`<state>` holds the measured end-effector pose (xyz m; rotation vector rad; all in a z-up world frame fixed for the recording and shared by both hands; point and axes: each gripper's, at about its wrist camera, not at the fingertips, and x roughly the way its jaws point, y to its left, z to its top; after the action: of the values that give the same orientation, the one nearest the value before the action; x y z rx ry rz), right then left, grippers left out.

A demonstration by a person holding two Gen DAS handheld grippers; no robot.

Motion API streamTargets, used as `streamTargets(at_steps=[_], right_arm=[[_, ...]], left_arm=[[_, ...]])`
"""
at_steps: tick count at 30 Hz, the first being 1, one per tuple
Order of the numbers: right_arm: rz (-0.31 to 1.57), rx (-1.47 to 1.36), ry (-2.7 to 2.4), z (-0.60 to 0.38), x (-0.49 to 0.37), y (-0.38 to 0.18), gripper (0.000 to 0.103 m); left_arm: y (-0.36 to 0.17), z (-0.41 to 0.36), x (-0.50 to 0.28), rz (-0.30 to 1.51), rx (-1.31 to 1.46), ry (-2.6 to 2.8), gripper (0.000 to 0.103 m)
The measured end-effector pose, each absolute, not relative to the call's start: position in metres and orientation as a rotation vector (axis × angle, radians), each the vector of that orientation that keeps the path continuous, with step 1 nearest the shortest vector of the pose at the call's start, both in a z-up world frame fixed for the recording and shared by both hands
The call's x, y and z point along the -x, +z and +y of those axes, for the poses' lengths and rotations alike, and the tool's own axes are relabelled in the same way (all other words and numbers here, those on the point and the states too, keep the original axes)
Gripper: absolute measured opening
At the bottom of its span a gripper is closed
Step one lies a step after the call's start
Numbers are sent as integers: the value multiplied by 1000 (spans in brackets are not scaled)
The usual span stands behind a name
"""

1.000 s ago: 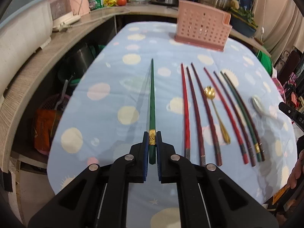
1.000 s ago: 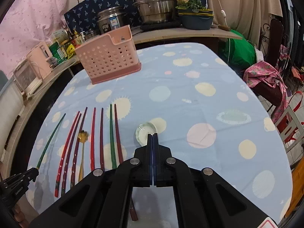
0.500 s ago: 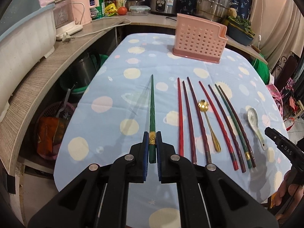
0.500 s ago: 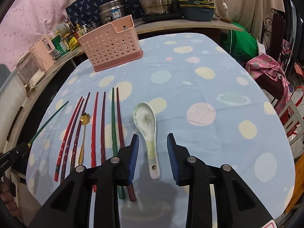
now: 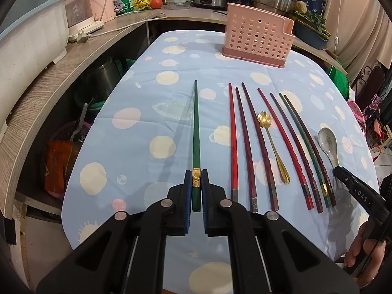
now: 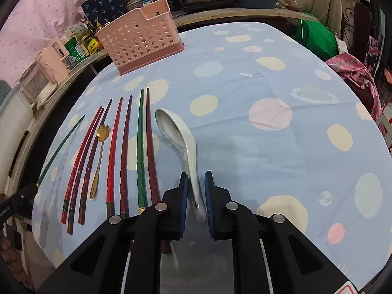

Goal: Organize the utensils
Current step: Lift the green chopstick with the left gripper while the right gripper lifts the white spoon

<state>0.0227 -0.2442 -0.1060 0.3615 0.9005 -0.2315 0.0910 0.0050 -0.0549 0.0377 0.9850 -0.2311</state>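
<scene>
Both tongs are now committed: my left gripper stays clamped on the gold-banded butt of the long dark-green chopstick, while my right gripper, shut a second ago and then spread wide, has narrowed around the handle of the white ceramic soup spoon, its blue pads just beside the handle with a sliver of gap showing, so I judge the spoon framed but not yet pinched. Two utensils look about ready for the pink perforated plastic holder, which stands near the far edge of the table under its blue spotted cloth. Between my tongs, along the near edge, lie the remaining red, maroon and green chopsticks and a small gold flower-bowled spoon, untouched. Whether the green chopstick's tip is off the cloth I cannot tell. My right gripper body hides the ceramic spoon's handle end, and the holder's inside is out of sight.
</scene>
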Motion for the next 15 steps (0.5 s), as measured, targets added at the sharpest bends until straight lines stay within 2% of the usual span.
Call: streamTargets(at_steps=[8, 15], right_arm=[[887, -320, -242, -241, -18, -99, 7], [780, -317, -269, -251, -15, -53, 7]], left_arm=[[-53, 6, -90, 983, -19, -240, 7], [-20, 14, -91, 907, 10, -246, 7]])
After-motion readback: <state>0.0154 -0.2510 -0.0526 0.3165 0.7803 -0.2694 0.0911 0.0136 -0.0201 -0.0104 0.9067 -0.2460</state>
